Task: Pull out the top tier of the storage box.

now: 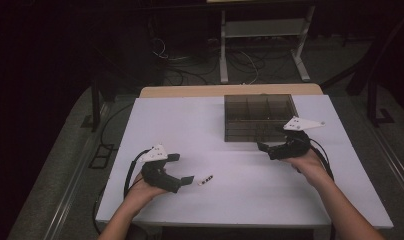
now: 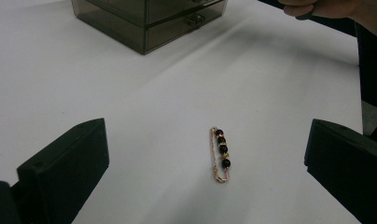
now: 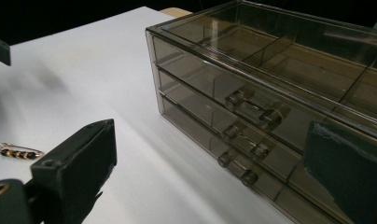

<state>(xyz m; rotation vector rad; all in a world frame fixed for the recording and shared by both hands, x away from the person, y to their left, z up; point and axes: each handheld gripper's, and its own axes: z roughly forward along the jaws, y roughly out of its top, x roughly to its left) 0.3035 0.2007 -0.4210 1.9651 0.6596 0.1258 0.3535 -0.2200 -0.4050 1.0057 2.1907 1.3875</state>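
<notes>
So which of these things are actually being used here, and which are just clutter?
In use:
left gripper, open, facing the beaded pin
right gripper, open, at the smoky drawer box

Lying about:
cables on the floor
white frame behind the table

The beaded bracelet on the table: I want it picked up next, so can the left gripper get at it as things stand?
Probably yes. The left gripper is open with the beaded bracelet lying flat between its jaws, on bare white table. The drawer box and right gripper are well away.
</notes>
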